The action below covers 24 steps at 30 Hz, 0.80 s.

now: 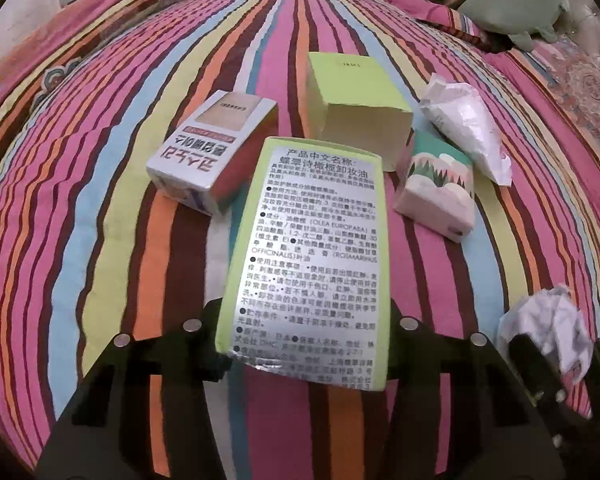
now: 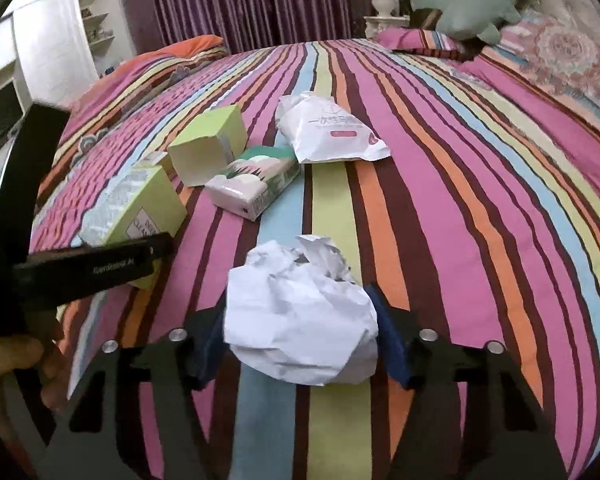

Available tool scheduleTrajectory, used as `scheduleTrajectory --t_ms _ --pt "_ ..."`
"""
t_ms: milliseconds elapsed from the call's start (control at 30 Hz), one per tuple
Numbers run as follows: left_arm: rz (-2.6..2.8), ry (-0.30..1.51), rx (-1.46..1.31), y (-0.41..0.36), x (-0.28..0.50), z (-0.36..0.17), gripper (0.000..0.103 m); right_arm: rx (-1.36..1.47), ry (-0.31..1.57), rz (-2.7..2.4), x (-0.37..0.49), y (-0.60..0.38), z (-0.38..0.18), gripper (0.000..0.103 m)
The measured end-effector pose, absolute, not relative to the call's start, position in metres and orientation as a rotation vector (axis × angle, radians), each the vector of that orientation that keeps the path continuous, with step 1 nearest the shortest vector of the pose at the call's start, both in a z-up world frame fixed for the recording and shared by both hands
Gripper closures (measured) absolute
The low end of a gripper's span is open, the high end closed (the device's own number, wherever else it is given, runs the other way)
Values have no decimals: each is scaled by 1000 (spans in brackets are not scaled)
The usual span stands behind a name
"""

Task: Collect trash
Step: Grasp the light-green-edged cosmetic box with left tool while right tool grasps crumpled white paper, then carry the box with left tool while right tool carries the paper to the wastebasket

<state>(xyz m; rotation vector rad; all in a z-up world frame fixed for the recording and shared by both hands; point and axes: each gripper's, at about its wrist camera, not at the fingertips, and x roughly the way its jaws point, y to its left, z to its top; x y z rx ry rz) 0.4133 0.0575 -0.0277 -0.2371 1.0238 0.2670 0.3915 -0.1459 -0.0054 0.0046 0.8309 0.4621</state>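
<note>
My left gripper (image 1: 306, 328) is shut on a tall green box with a silver label (image 1: 306, 252), held above the striped bed; it also shows in the right wrist view (image 2: 134, 204). My right gripper (image 2: 302, 332) is shut on a crumpled white paper ball (image 2: 300, 320), seen at the lower right of the left wrist view (image 1: 548, 324). On the bed lie a silver and red box (image 1: 212, 152), an open green box (image 1: 356, 100) (image 2: 208, 144), a small tissue pack (image 1: 438, 186) (image 2: 252, 184) and a white wrapper (image 1: 466, 128) (image 2: 328, 128).
The striped bedspread (image 1: 100, 220) (image 2: 480, 200) covers the whole bed. A green plush toy (image 1: 508, 4) (image 2: 472, 4) lies by the pillows at the far right. A white cabinet (image 2: 60, 40) and purple curtains (image 2: 252, 0) stand behind the bed.
</note>
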Motion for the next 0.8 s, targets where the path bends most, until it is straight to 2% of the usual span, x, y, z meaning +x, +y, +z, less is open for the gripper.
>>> scheduleTrajectory --t_ms 800 --pt "221 965 -218 59 239 -14 53 119 841 529 276 -153 12 43"
